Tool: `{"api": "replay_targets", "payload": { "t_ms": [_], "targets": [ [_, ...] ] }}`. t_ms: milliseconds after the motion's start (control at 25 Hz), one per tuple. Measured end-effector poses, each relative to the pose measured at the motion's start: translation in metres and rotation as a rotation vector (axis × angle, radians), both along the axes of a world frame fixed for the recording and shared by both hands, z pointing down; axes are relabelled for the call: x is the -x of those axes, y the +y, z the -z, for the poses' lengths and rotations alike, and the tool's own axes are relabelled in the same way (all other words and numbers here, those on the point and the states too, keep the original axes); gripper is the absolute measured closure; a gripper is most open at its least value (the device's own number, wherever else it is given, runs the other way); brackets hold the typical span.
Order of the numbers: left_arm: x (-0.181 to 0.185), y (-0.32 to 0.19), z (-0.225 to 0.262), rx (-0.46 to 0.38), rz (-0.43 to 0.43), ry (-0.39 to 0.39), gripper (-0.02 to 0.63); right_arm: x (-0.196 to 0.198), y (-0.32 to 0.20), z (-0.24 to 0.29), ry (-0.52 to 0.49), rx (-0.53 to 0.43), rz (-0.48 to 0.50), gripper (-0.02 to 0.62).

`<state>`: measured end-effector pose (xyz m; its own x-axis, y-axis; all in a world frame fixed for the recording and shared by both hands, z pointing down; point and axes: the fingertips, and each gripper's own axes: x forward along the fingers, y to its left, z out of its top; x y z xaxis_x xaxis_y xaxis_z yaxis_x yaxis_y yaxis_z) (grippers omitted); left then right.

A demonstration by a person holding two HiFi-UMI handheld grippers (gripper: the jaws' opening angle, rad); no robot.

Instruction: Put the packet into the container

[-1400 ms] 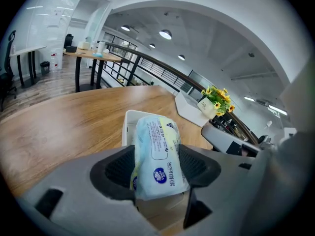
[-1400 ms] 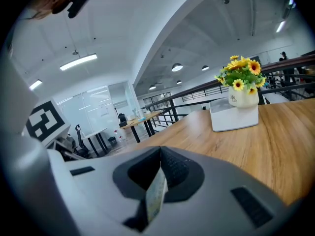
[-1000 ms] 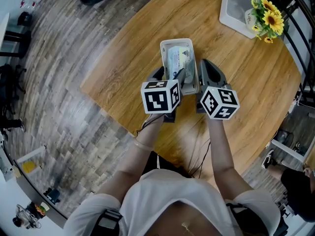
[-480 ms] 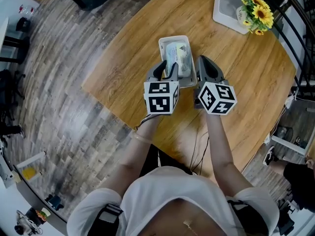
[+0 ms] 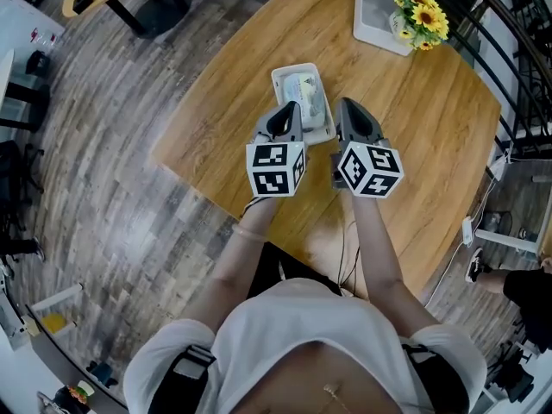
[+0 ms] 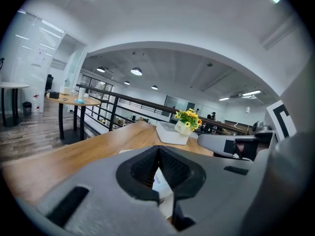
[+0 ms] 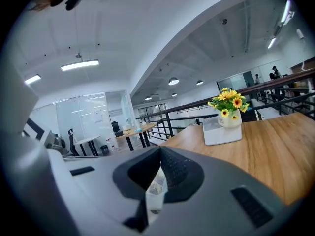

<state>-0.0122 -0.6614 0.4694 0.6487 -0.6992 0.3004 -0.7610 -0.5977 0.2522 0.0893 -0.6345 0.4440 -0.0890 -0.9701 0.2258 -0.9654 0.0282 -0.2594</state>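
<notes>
The white container (image 5: 285, 74) stands on the round wooden table (image 5: 431, 119), and the pale printed packet (image 5: 304, 91) lies inside it. My left gripper (image 5: 291, 108) hovers over the container's near edge. Its jaws have just been closing and now meet, with nothing pinched between them. In the left gripper view (image 6: 158, 154) the packet (image 6: 161, 183) shows through the slot below the jaws. My right gripper (image 5: 345, 104) hangs just right of the container, its jaws shut. In the right gripper view (image 7: 160, 154) a white printed sliver shows in the slot under them.
A white tray (image 5: 371, 15) with a pot of yellow flowers (image 5: 418, 9) stands at the table's far edge. The table's near edge runs under my forearms. Black railings (image 5: 517, 67) line the right side, and wood flooring lies to the left.
The left jaws, open over the container before, are shut now. Both grippers have lifted up and drawn slightly back from the container. The packet stays inside it.
</notes>
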Motion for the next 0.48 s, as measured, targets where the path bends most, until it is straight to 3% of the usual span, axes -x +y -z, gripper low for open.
{"api": "replay_targets", "payload": {
  "t_ms": [240,480],
  "targets": [
    [-0.008,0.026,0.034,-0.094,-0.088,0.067,0.598,0.004,0.022,0.021,-0.002,-0.068,-0.049,0.583],
    [-0.006,0.047,0.059,-0.168,-0.124,0.093,0.598,0.016,0.047,0.044,0.147,-0.167,-0.061,0.583]
  ]
}}
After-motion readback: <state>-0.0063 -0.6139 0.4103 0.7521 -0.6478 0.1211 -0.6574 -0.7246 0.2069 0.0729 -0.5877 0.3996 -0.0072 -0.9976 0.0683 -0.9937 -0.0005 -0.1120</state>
